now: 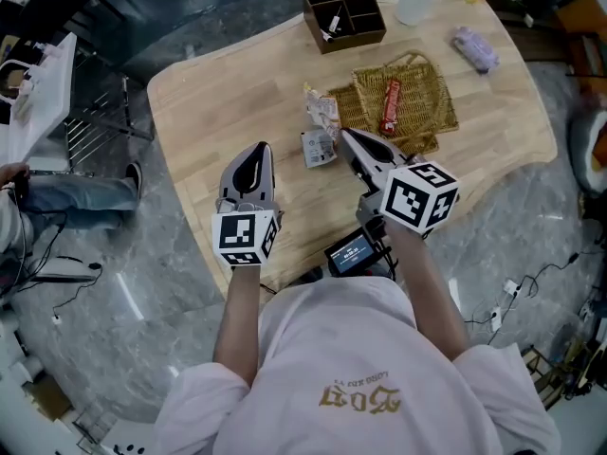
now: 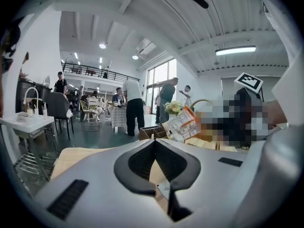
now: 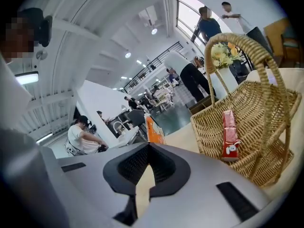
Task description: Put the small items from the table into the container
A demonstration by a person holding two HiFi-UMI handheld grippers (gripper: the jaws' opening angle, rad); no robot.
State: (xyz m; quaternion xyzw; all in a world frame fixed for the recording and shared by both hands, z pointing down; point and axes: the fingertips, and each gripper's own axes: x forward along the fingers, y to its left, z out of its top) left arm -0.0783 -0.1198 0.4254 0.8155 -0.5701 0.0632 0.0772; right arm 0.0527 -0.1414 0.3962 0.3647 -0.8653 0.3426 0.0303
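On the wooden table [image 1: 218, 93] lies a wicker basket [image 1: 429, 112] [image 3: 266, 127] with a red packet [image 1: 390, 107] [image 3: 229, 136] in it. Left of the basket an orange-and-white snack packet [image 1: 322, 112] [image 2: 183, 125] [image 3: 153, 129] stands crumpled, with a grey-white packet [image 1: 319, 147] in front of it. A purple packet [image 1: 474, 48] rests at the far right. My right gripper [image 1: 346, 134] [image 3: 148, 144] hangs above the table beside the grey-white packet, shut, with nothing visible between its jaws. My left gripper [image 1: 258, 148] [image 2: 153, 139] hovers over bare wood to the left, also shut and empty.
A brown divided box [image 1: 343, 17] [image 2: 152, 132] stands at the table's far edge, next to a vase of flowers [image 1: 415, 0]. A small screen device [image 1: 351, 252] sits at the near edge. Several people stand in the hall behind; a seated person's leg [image 1: 76, 192] is at the left.
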